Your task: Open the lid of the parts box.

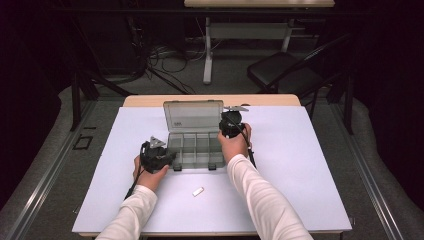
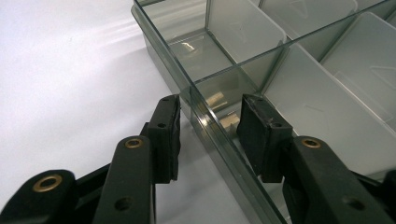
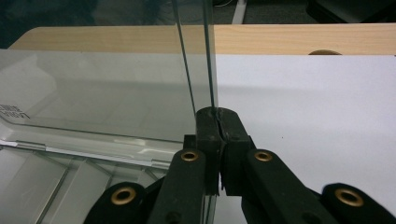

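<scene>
A clear plastic compartment box (image 1: 195, 150) sits on the white sheet with its lid (image 1: 194, 116) raised upright. My left gripper (image 1: 167, 159) is at the box's front left corner. In the left gripper view its jaws (image 2: 208, 100) straddle the box's glassy outer wall (image 2: 205, 126), one outside and one inside a compartment, with a gap on each side. My right gripper (image 1: 231, 122) is at the lid's right edge. In the right gripper view it (image 3: 217, 112) is shut on the edge of the lid (image 3: 107, 93), which stands upright above the jaws.
A small white piece (image 1: 198, 191) lies on the white sheet (image 1: 300, 165) in front of the box. The wooden table edge (image 3: 280, 39) runs behind the sheet. Beyond the table stand a black chair (image 1: 280, 70) and another table's leg (image 1: 207, 55).
</scene>
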